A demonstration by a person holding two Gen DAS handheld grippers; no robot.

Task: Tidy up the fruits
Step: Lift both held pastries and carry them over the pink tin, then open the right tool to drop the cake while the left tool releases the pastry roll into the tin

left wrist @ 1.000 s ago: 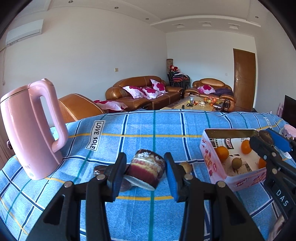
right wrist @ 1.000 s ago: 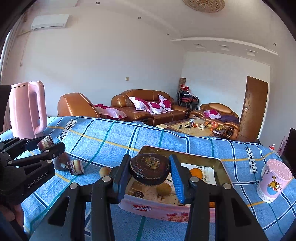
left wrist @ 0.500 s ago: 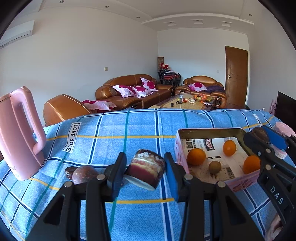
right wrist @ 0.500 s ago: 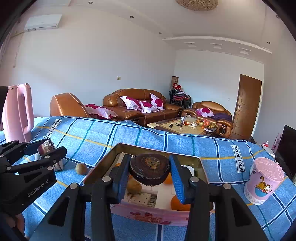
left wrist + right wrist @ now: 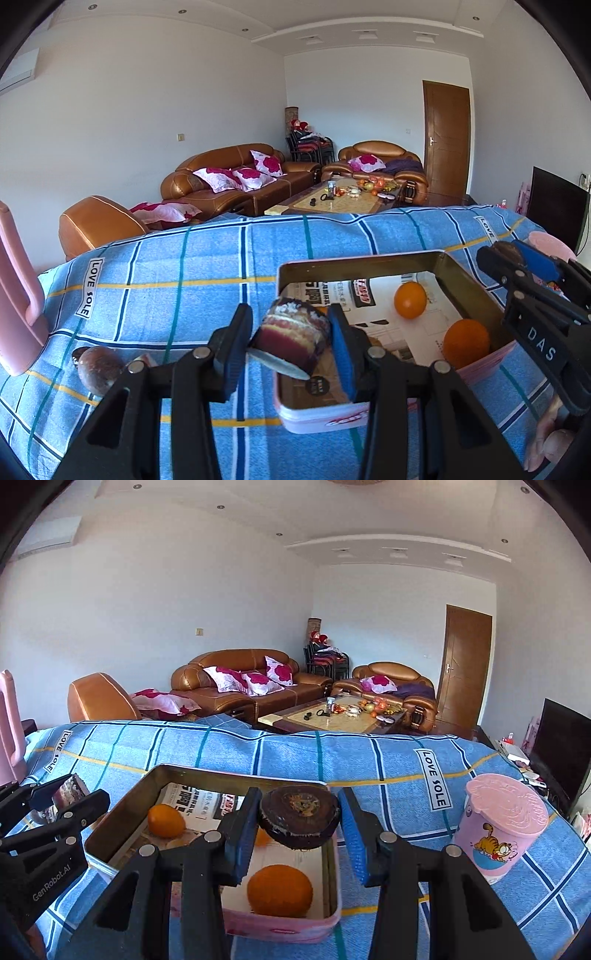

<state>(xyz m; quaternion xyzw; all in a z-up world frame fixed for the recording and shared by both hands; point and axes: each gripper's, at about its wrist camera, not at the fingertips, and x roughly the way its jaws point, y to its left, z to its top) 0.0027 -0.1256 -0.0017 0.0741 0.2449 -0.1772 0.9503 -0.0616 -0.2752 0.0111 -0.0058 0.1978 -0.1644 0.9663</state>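
Observation:
My left gripper [image 5: 290,326] is shut on a dark red fruit piece [image 5: 291,341] with a pale layered cut side, held over the near left corner of the pink tin box [image 5: 321,417]. My right gripper [image 5: 300,812] is shut on a dark brown round fruit half [image 5: 299,818] above the same box [image 5: 280,928]. Paper lines the box, and oranges [image 5: 410,300] [image 5: 466,339] [image 5: 279,890] [image 5: 166,819] lie on it. Each gripper shows at the edge of the other's view, the right [image 5: 517,258] and the left [image 5: 66,794].
A blue checked cloth [image 5: 184,266] covers the table. A brown round fruit [image 5: 99,365] lies loose on it left of the box. A pink kettle [image 5: 18,314] stands far left, a pink lidded cup [image 5: 502,830] to the right. Sofas and a coffee table are behind.
Both grippers have carried their fruit pieces to the right, and both are now over the box. The kettle has slid to the left edge of both views.

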